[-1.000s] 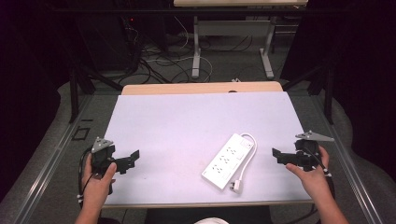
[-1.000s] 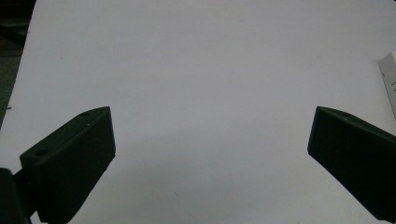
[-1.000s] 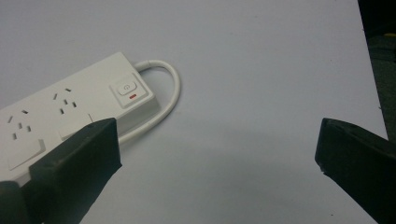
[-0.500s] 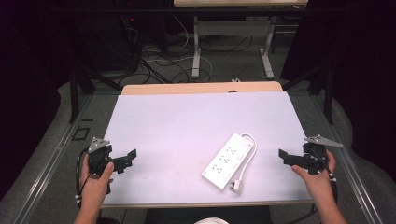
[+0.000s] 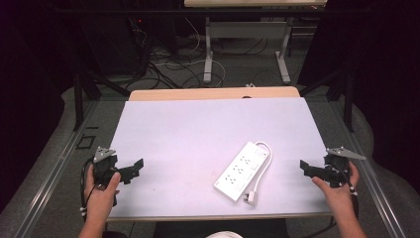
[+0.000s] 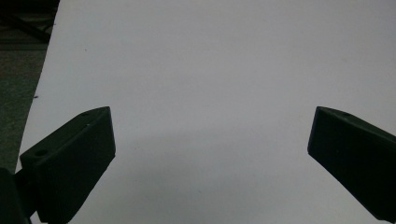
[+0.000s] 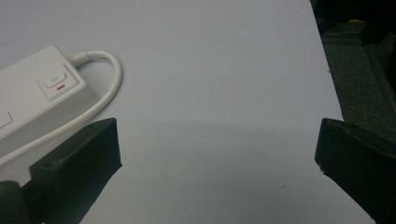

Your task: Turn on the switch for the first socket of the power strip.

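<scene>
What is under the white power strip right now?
The white rectangular power strip lies flat on the pale lilac table top, with its white cable looped along its side and the plug beside its near end. The surface beneath the strip is covered, so anything there is hidden.

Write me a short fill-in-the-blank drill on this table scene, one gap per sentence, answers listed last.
1. The white power strip lies nearer the ____ gripper.
2. The jaws of the left gripper stand ____, with bare table between them.
3. In the right gripper view, the switch on the strip carries a small ____ mark.
4. The right gripper holds ____.

Missing words: right; open; red; nothing
</scene>
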Demonstrator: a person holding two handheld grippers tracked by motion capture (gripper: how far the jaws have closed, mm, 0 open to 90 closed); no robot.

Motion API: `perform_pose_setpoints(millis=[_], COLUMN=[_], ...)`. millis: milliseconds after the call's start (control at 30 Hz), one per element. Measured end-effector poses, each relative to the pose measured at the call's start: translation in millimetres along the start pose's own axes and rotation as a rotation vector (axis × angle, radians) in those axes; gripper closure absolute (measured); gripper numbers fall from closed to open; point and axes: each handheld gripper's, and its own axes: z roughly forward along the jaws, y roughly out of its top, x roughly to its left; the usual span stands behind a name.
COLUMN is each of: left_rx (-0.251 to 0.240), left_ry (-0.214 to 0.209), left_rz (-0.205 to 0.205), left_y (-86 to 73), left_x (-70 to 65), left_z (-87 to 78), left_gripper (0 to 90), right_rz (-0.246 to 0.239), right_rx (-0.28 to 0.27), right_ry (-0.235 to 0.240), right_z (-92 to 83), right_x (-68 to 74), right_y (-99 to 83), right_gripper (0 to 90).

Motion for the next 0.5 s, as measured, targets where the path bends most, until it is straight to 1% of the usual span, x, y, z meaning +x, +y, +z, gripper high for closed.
perform_pose_setpoints(millis=[33, 67, 100, 167, 200, 267, 300, 333, 400, 500], left_rx=[0.011, 0.003, 0.01, 0.011, 0.013, 0.013, 0.014, 0.015, 0.018, 0.02], left_ry=[0.002, 0.005, 0.007, 0.007, 0.008, 0.009, 0.01, 0.009, 0.01, 0.011], left_rz=[0.003, 0.003, 0.0, -0.003, -0.002, -0.004, -0.007, -0.007, -0.005, -0.01], left_y=[-0.1, -1.0, -1.5, -2.6, -2.8, -3.4, -3.6, -3.8, -4.2, -5.0], left_x=[0.8, 1.3, 1.6, 2.7, 3.0, 3.6, 3.7, 4.1, 4.8, 5.3], left_z=[0.0, 1.5, 1.9, 3.3, 3.6, 4.6, 4.9, 5.3, 5.8, 6.8], left_gripper=[0.8, 0.8, 0.8, 0.8, 0.8, 0.8, 0.8, 0.8, 0.8, 0.8], right_rz=[0.007, 0.007, -0.005, 0.003, -0.007, 0.001, -0.007, 0.006, 0.002, 0.011], right_rx=[0.003, 0.007, 0.007, 0.018, 0.019, 0.026, 0.023, 0.031, 0.035, 0.034], right_ry=[-0.001, -0.003, -0.008, -0.011, -0.014, -0.019, -0.023, -0.022, -0.021, -0.026], right_z=[1.1, 2.2, 3.6, 6.2, 7.7, 9.4, 10.4, 10.6, 11.8, 12.9], right_x=[0.2, -0.4, -1.6, -1.7, -3.2, -3.7, -4.9, -4.7, -6.7, -8.2], right_y=[-0.9, -1.9, -3.0, -5.0, -6.1, -7.7, -8.2, -8.9, -10.2, -11.1], right_gripper=[0.0, 0.0, 0.0, 0.3, 0.6, 0.7, 0.7, 0.8, 0.8, 0.9])
